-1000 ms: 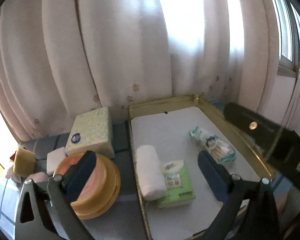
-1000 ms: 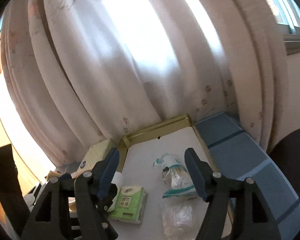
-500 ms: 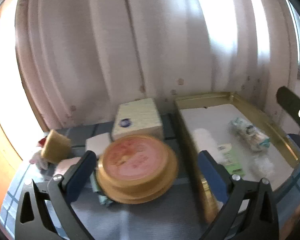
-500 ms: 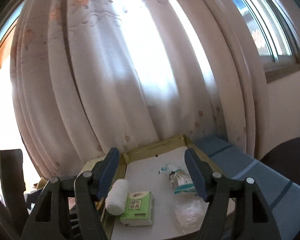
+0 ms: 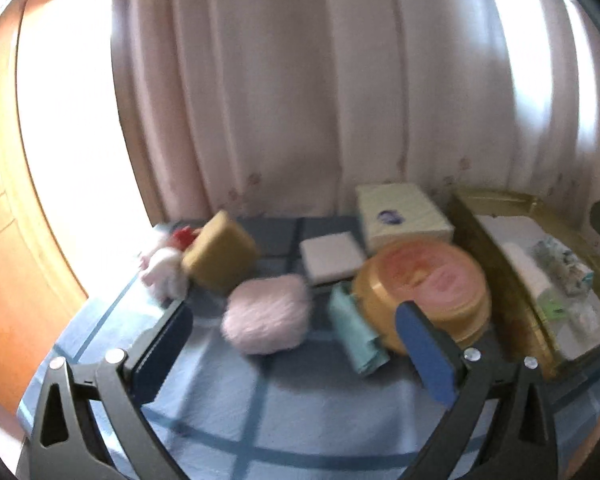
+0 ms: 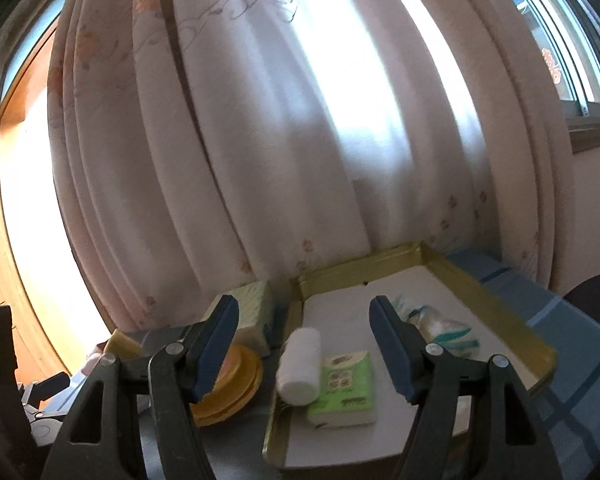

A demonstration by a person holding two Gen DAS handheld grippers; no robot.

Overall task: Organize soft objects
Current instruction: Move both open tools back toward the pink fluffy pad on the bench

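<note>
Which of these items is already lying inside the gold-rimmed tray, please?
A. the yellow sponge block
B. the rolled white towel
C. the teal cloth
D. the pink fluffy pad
B. The rolled white towel lies on the tray's white liner beside a green tissue pack, while the pink fluffy pad, yellow sponge block and teal cloth sit out on the blue tablecloth.
</note>
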